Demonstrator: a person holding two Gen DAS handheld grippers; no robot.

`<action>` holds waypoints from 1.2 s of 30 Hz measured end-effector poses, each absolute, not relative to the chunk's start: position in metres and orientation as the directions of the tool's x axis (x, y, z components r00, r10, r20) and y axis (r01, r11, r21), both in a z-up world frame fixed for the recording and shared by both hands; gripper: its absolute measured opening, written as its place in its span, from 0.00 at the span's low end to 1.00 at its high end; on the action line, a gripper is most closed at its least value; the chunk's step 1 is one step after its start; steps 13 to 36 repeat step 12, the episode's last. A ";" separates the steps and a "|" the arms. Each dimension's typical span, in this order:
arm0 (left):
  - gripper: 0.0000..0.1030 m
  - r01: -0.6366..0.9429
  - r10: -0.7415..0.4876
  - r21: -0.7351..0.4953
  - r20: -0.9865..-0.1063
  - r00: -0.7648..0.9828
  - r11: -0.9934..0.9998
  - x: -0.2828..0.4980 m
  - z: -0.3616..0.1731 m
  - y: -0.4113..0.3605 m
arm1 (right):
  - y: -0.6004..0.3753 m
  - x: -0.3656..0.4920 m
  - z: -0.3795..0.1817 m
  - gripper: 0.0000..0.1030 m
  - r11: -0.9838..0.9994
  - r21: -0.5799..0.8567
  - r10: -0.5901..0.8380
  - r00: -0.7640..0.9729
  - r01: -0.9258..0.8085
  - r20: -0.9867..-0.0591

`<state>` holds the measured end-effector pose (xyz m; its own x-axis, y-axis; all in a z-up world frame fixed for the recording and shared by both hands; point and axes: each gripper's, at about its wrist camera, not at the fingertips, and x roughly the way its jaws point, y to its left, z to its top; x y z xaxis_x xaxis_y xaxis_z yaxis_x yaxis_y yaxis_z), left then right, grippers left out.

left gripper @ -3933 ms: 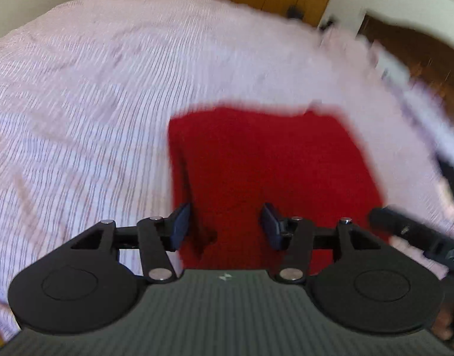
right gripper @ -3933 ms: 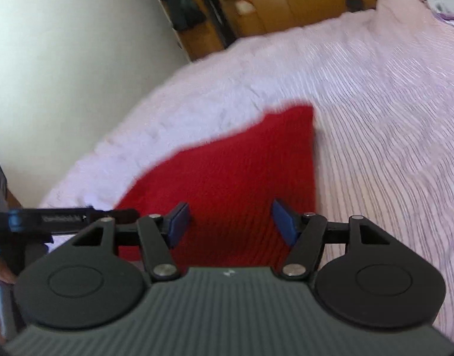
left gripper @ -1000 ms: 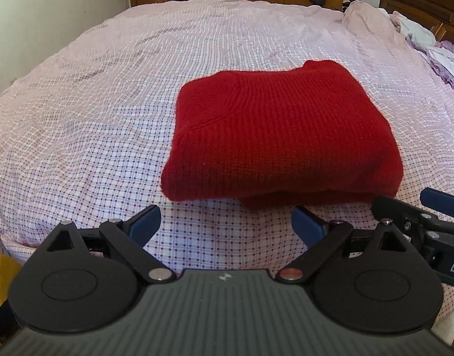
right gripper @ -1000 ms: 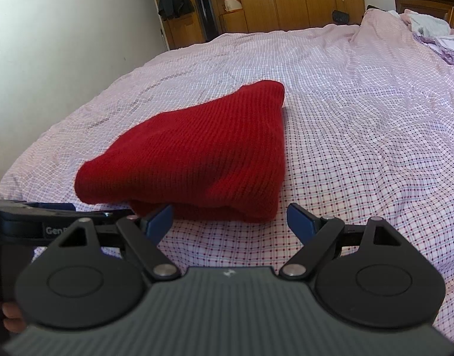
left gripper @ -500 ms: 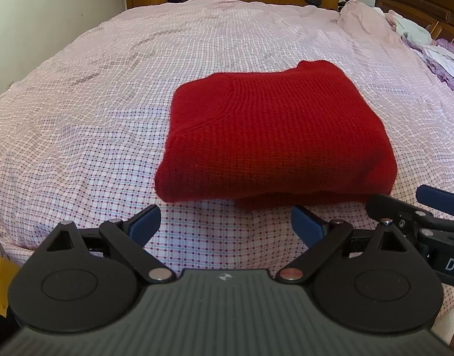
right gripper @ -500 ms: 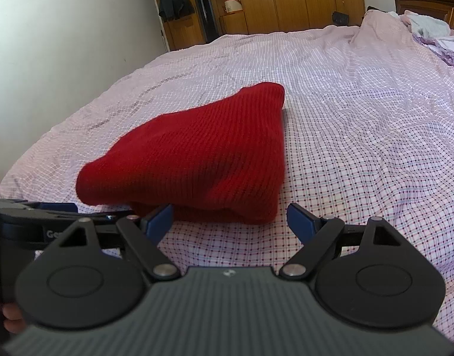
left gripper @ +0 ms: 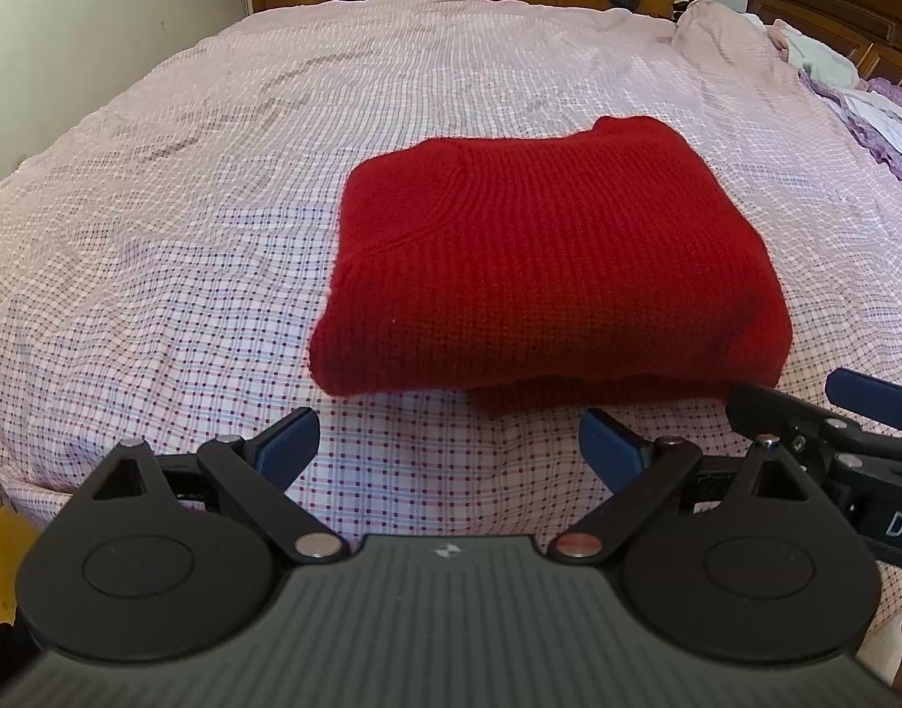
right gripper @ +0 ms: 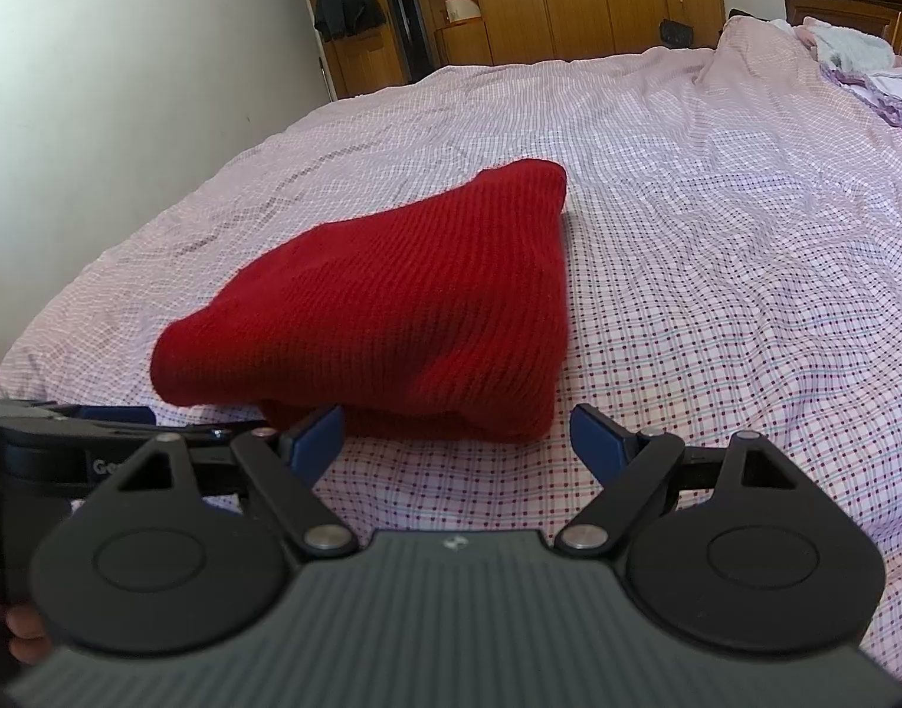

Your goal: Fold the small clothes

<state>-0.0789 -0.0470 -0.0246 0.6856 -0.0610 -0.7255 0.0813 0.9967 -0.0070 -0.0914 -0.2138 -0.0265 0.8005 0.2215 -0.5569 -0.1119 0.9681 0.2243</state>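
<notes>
Left wrist: left gripper (left gripper: pixel 448 442) tilted down, jaws apart, before sweater (left gripper: pixel 545 271).

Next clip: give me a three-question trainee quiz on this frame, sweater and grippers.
1. True or false: the red sweater lies folded on the checked bedsheet.
2. The left gripper is: A) shut on the sweater B) open, holding nothing C) out of view.
3. Fill in: the right gripper is ____, short of the sweater's near edge.
Key: 1 true; 2 B; 3 open.
</notes>
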 end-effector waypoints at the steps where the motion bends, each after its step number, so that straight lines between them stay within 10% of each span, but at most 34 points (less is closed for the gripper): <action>1: 0.94 0.081 -0.062 -0.009 -0.726 0.685 0.997 -0.079 -0.024 -0.047 | -0.214 -0.091 -0.027 0.83 0.968 0.224 0.221 0.801 -0.112 -0.557; 36: 0.94 0.103 -0.087 -0.023 -0.732 0.675 0.994 -0.081 -0.020 -0.044 | -0.214 -0.092 -0.025 0.83 0.968 0.226 0.219 0.805 -0.109 -0.551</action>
